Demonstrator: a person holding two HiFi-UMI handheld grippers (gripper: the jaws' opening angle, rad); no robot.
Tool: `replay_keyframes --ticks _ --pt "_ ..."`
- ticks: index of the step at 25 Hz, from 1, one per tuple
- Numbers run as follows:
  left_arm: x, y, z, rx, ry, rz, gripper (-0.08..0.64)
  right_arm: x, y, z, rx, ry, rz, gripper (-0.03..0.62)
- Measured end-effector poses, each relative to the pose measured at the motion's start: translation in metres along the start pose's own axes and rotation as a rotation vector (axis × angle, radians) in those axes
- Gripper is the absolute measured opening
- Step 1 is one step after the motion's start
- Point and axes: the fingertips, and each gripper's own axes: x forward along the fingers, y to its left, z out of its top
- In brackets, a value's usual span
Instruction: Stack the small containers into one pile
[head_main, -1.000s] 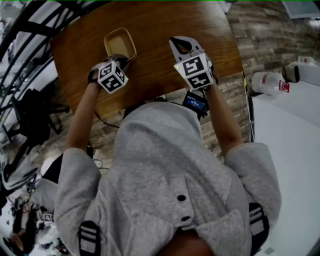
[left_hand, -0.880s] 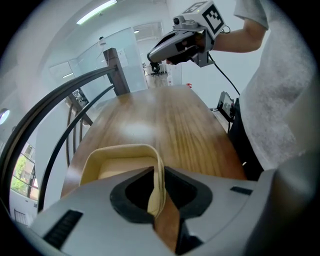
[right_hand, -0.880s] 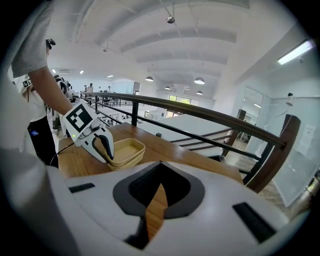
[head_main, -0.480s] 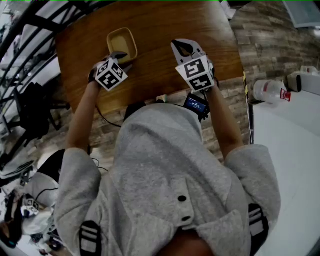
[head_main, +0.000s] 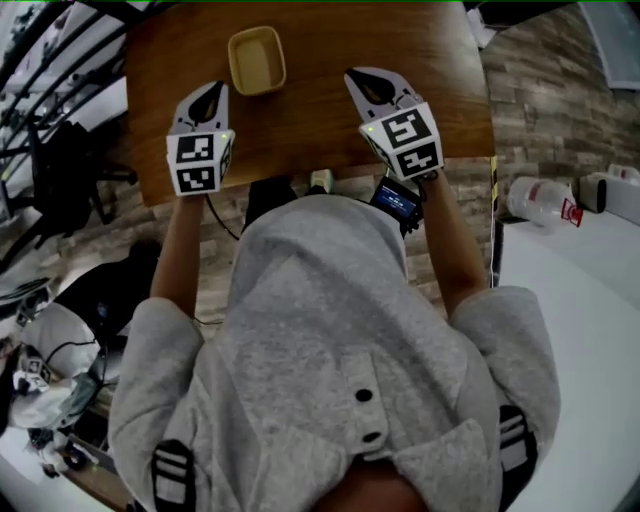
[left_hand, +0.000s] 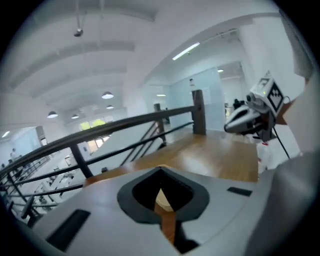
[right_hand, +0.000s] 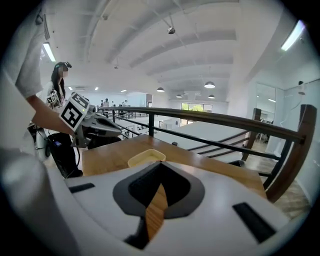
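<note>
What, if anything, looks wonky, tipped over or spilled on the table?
Nothing stands out. The yellow container sits flat and upright on the wooden table, with nothing spilled or broken around it. I cannot tell whether it is one container or several nested together.

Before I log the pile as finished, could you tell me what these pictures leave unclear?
Whether the yellow container is one or several nested: the head view looks down on it, and the rims are too small to count.
Its sides: in the left gripper view, the left tongs, just closed on nothing, hide all but a sliver; in the right gripper view, the shut right tongs hide its base.
The table far edge: cut off at the head view's top.
</note>
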Motion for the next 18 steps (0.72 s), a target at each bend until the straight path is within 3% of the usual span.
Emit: replay_keyframes --ticks 3,6,9,18 --pt "-0.050 0.021 0.032 -0.100 -0.148 0.167 0.012 -0.005 0.012 0.013 0.032 -0.044 0.023 0.015" --pt "-0.085 0.025 0.049 -0.138 -0.229 0.242 0.012 -0.013 0.022 0.025 0.101 -0.094 0.023 0.015" --pt "-0.104 0.026 0.049 -0.126 -0.235 0.264 0.012 -0.014 0.041 0.031 0.128 -0.112 0.028 0.015" --pt "-0.178 0.023 0.027 -0.156 -0.244 0.231 0.012 -0.037 0.133 0.033 0.140 -0.120 0.051 0.015"
